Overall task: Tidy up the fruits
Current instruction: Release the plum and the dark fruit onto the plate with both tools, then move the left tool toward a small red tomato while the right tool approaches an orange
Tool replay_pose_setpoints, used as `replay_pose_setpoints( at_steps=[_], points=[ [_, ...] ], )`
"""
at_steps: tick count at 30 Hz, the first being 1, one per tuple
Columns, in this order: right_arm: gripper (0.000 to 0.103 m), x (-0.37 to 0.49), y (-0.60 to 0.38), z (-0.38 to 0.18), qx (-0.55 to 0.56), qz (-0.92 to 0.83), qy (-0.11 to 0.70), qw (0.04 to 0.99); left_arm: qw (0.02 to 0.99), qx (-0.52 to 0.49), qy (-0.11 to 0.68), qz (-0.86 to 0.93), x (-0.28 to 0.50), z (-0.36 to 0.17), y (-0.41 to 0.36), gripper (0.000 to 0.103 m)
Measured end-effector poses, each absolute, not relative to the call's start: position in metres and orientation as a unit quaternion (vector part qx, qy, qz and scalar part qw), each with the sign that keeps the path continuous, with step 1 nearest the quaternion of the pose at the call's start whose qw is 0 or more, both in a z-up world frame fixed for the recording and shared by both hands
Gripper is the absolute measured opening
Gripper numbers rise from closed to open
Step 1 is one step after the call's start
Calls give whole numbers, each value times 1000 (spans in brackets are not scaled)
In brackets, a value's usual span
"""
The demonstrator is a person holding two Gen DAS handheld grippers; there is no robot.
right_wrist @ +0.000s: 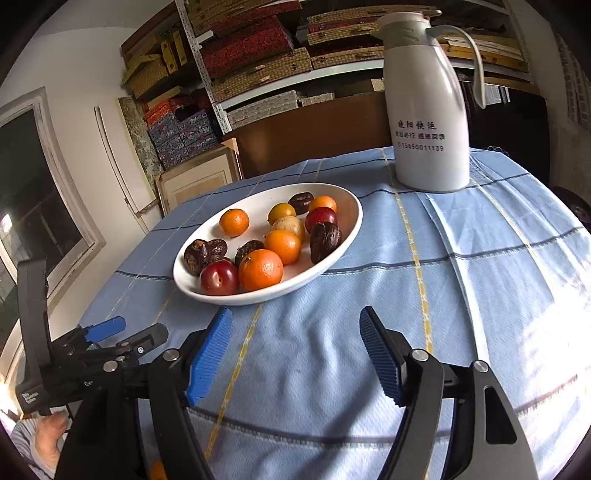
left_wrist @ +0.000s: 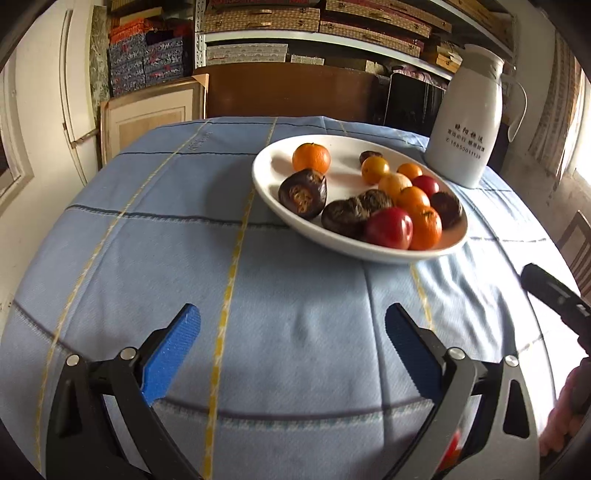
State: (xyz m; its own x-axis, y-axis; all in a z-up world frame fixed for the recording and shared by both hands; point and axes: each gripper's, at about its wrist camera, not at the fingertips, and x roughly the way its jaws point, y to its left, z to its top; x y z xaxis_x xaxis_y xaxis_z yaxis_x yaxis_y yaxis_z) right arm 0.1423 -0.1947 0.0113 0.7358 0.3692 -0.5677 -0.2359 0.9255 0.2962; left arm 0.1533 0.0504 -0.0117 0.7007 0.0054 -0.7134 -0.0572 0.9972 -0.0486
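Note:
A white oval plate [left_wrist: 266, 184] [right_wrist: 351, 221] sits on the blue tablecloth and holds several fruits: orange mandarins [left_wrist: 311, 158] [right_wrist: 260, 269], red plums [left_wrist: 389, 227] [right_wrist: 219, 277], yellow fruits [left_wrist: 394, 183] [right_wrist: 290, 226] and dark wrinkled fruits [left_wrist: 303, 194] [right_wrist: 325, 240]. My left gripper [left_wrist: 291, 350] is open and empty, over the cloth in front of the plate. It also shows at the left of the right wrist view [right_wrist: 125, 334]. My right gripper [right_wrist: 295, 354] is open and empty, just short of the plate's near rim.
A white thermos jug [left_wrist: 469, 129] [right_wrist: 428, 110] with printed text stands behind the plate at the table's far right. Shelves of stacked boxes [left_wrist: 258, 22] fill the background. The table's edge [left_wrist: 55, 206] curves away to the left.

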Motion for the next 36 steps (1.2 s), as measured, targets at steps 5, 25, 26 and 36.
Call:
replay_pose_setpoints(
  at_steps=[5, 25, 26, 36],
  points=[
    [78, 123, -196, 6, 99, 165, 333, 923, 922, -35, 386, 25, 133, -14, 56, 98],
    [87, 62, -193, 2, 99, 201, 342, 913, 931, -34, 359, 63, 68, -2, 63, 98],
    [87, 59, -190, 2, 96, 208, 346, 910, 932, -31, 356, 64, 66, -1, 62, 98],
    [87, 35, -160, 8, 28, 245, 352, 903, 936, -38, 346, 52, 55, 3, 63, 98]
  ],
)
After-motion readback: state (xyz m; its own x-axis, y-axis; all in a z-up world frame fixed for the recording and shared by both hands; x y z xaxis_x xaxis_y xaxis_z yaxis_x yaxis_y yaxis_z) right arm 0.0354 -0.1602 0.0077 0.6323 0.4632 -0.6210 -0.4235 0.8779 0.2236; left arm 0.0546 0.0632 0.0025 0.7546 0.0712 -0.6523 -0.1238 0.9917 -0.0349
